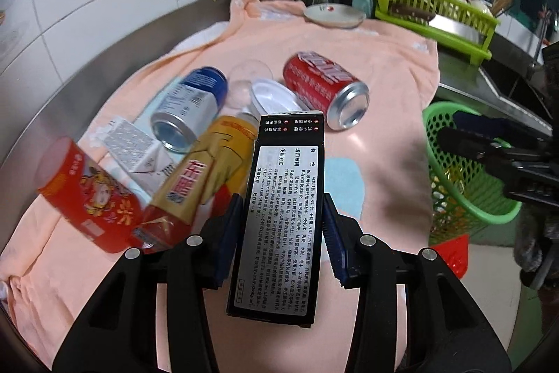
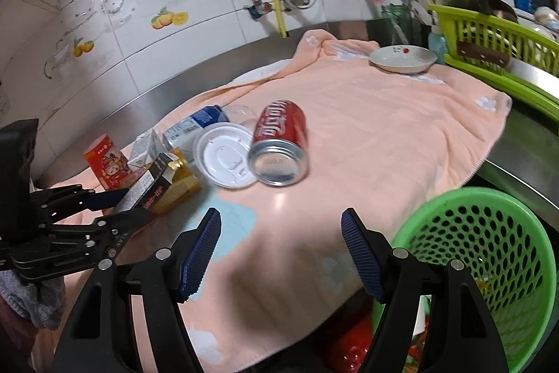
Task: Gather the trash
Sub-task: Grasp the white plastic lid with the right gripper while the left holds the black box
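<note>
My left gripper [image 1: 283, 226] is shut on a black box with a silver label [image 1: 283, 219], held above the peach towel [image 1: 384, 114]; it also shows in the right wrist view [image 2: 146, 191]. Trash lies on the towel: a red cola can [image 1: 325, 90] [image 2: 279, 142], a blue-and-white can [image 1: 190, 107], a yellow carton [image 1: 206, 173], a red carton [image 1: 87, 194], a white lid [image 2: 223, 159]. My right gripper [image 2: 281, 243] is open and empty, above the towel's front edge beside the green mesh basket [image 2: 489, 254] [image 1: 454, 184].
A white dish [image 2: 403, 58] sits at the back of the towel. A green dish rack [image 2: 496, 48] with dishes stands at the right. Knives and a pink brush stand by the tiled wall. A steel sink edge [image 1: 489, 90] lies right of the towel.
</note>
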`<state>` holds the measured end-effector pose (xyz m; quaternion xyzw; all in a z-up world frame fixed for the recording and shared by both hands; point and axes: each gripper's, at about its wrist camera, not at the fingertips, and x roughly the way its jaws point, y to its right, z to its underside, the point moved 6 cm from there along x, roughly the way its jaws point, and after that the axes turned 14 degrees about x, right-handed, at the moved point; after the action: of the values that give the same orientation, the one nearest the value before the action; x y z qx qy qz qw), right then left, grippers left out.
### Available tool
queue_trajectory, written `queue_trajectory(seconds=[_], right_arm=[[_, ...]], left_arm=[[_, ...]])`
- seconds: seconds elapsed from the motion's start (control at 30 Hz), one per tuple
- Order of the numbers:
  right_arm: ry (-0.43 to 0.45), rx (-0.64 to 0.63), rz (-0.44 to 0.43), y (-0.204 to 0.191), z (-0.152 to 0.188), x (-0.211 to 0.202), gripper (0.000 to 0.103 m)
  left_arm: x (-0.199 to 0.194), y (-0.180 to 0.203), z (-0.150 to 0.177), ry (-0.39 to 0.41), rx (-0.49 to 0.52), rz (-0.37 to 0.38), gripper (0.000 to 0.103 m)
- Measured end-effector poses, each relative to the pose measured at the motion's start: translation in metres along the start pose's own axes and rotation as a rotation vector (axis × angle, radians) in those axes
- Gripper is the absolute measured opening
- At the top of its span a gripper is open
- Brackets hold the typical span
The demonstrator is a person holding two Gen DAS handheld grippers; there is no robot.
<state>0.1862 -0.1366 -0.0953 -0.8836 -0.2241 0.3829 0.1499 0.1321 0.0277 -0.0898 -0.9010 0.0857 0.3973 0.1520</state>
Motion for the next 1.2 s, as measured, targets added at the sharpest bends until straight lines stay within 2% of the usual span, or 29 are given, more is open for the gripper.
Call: queue_trajectory(seconds=[0.27,0.5,0.7,1.07,1.17,1.2], right_arm=[[-0.036,-0.052,-0.058,-0.042,-0.013,0.025,0.062],[-0.094,-0.095,-0.101,-0.076,-0.015,0.058,0.045],[-0.114,-0.123,-0.104,-0.101,-0.023,0.089,0.036],[-0.140,-0.071,-0.049,-0.110,-0.039,0.141,0.025],[-0.158,-0.058,-0.034,-0.106,-0.038,0.150,0.018],[-0.158,-0.051,-0.033,-0.104,-0.038,0.150,0.012]], left_arm=[[-0.024,-0.026,0.004,0.042,-0.049,-0.037,0.044],[-0.034,-0.049,0.011,0.057,-0.088,-0.064,0.044],[-0.036,-0.064,0.018,0.060,-0.116,-0.072,0.044],[-0.036,-0.073,0.025,0.068,-0.136,-0.062,0.044],[-0.036,-0.074,0.026,0.072,-0.141,-0.059,0.044],[-0.037,-0.074,0.026,0.074,-0.142,-0.058,0.044]])
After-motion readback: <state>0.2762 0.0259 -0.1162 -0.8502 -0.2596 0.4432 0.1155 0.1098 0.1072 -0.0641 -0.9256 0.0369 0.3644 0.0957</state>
